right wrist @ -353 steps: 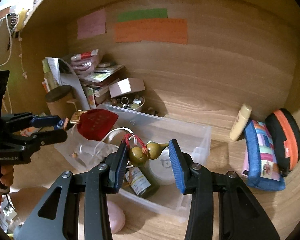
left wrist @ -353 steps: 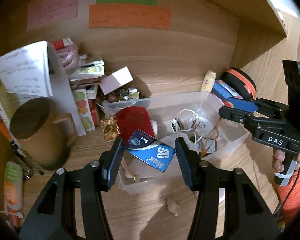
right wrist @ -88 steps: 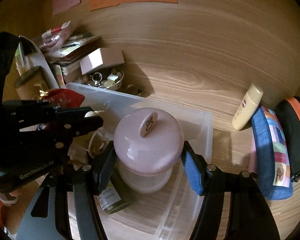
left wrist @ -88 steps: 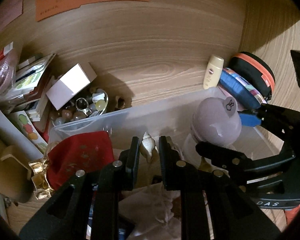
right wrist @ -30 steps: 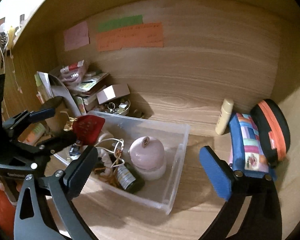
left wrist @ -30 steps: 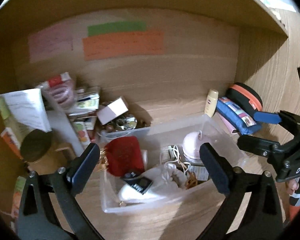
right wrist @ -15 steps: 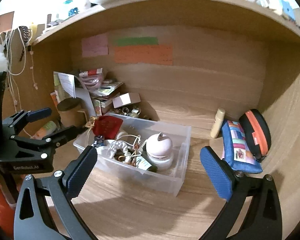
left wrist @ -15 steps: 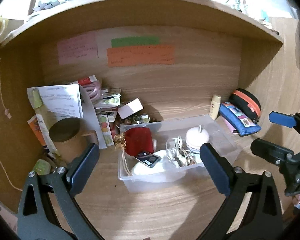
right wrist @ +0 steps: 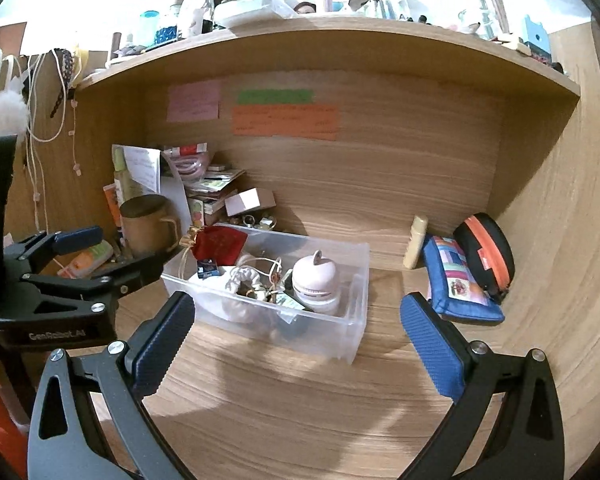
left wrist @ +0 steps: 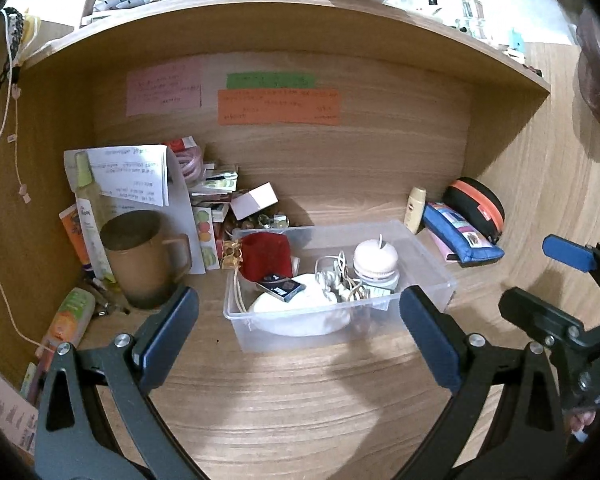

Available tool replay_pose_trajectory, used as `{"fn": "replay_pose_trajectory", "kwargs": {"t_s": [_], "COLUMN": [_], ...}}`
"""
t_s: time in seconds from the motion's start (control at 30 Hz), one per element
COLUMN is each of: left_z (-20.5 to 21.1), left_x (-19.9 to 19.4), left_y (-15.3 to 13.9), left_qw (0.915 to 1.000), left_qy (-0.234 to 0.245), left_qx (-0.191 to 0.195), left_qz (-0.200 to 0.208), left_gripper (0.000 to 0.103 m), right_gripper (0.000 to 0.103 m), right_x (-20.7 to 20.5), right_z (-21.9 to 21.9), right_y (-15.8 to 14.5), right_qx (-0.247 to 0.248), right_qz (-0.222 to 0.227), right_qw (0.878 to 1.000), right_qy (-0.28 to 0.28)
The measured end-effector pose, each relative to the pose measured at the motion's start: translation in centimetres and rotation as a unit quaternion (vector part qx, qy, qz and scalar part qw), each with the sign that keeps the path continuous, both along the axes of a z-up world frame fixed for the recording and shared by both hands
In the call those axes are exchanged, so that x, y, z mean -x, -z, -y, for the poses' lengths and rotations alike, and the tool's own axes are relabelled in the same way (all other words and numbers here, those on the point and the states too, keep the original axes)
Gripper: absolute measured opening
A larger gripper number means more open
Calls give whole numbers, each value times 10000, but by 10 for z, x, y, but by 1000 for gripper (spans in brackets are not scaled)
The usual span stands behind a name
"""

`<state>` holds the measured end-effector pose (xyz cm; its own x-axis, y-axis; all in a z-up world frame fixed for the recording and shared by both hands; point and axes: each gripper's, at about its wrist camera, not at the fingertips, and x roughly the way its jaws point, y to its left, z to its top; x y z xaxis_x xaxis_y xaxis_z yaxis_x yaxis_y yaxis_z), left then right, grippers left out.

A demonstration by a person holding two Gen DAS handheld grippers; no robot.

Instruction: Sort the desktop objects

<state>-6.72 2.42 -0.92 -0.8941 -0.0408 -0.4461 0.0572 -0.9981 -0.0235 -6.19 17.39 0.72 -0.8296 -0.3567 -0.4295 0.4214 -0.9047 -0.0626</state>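
A clear plastic bin (left wrist: 432, 280) stands on the wooden desk in the middle of the alcove. It holds a red pouch (left wrist: 267, 254), a pink lidded jar (left wrist: 376, 260), a dark blue box (left wrist: 281, 287), a white cloth bag and tangled cords. The bin also shows in the right wrist view (right wrist: 356, 280), with the jar (right wrist: 315, 276) inside. My left gripper (left wrist: 298, 332) is wide open and empty, well in front of the bin. My right gripper (right wrist: 294, 338) is wide open and empty, also in front of the bin.
A brown mug (left wrist: 140, 256), papers, boxes and tubes crowd the left side. A small dish of trinkets (left wrist: 266, 221) sits behind the bin. A cream bottle (left wrist: 415, 210), a blue pouch (left wrist: 460, 236) and a black-orange case (left wrist: 478, 206) stand at the right wall.
Both grippers have pulled back from the bin, so the whole alcove and the shelf above come into view. Both stay wide open and empty.
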Motion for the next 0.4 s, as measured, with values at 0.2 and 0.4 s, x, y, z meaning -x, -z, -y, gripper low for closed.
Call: {"fn": "replay_pose_trajectory", "kwargs": {"t_s": [0.2, 0.4], "left_z": [-5, -4], "left_x": [-6, 0], "left_y": [1, 2], "left_qw": [9999, 10000], "left_qy": [75, 23], "left_qx": [-19, 17], "left_qz": [-66, -52], "left_gripper": [102, 102], "right_gripper": [103, 103], "right_x": [14, 26], "right_z": [-2, 0], "right_y": [6, 13], "right_qx": [57, 142], "right_qz": [247, 405], "right_qw": [9996, 9991], "right_qy": [132, 61]}}
